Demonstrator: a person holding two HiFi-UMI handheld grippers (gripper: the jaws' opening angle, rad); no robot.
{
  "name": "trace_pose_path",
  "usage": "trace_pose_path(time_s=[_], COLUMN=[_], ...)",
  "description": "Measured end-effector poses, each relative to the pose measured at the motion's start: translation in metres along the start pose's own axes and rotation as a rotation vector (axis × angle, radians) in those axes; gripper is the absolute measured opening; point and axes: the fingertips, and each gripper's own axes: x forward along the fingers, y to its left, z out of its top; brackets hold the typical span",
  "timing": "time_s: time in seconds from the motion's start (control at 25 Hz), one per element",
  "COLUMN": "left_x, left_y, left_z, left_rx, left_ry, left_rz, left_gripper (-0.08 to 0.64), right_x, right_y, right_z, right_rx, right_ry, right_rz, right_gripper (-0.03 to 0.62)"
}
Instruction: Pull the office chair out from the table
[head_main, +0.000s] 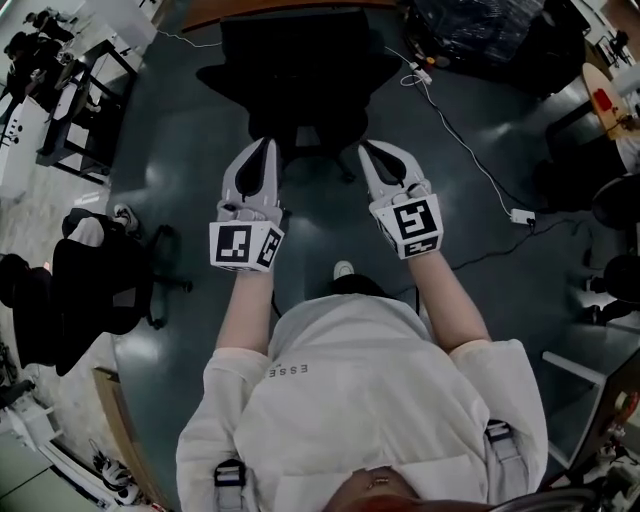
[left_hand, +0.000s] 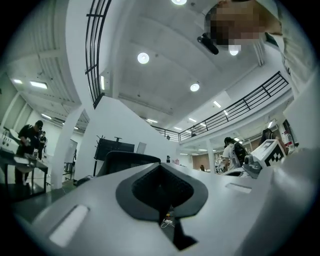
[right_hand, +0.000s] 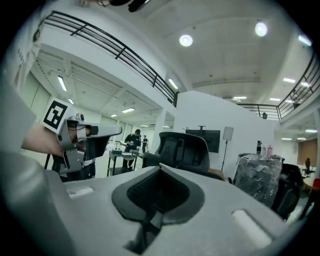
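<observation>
The black office chair (head_main: 300, 70) stands at the top middle of the head view, its front toward the brown table edge (head_main: 290, 8). My left gripper (head_main: 264, 150) and right gripper (head_main: 372, 155) are side by side just short of the chair's back, both shut with nothing between the jaws. In the left gripper view the left gripper (left_hand: 161, 175) points level at the chair's backrest (left_hand: 125, 161), which is a short way ahead. In the right gripper view the right gripper (right_hand: 159, 172) points the same way, the chair's headrest and back (right_hand: 182, 150) beyond its tips.
A second black chair (head_main: 100, 285) stands at the left. A white cable (head_main: 450, 130) runs across the dark floor to a power strip (head_main: 521, 215) on the right. A black wrapped bundle (head_main: 480, 30) sits at the top right, a rack (head_main: 80, 110) at the top left.
</observation>
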Motion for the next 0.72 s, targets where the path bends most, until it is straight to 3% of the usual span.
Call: trace_pose_path(time_s=[0.24, 0.4, 0.72], left_x=[-0.077, -0.126, -0.189], left_y=[0.001, -0.009, -0.032], left_z=[-0.014, -0.010, -0.004], left_rx=[-0.039, -0.040, -0.061], left_ry=[0.040, 0.046, 0.062], left_rz=[0.041, 0.008, -0.045], left_gripper=[0.017, 0.017, 0.017], right_x=[-0.048, -0.083, -0.128], right_y=[0.051, 0.086, 0.145], right_z=[-0.014, -0.014, -0.012], right_rx=[0.047, 0.054, 0.048], right_ry=[0.064, 0.076, 0.091], right_rz=[-0.075, -0.137, -0.131], right_gripper=[-0.008, -0.008, -0.008])
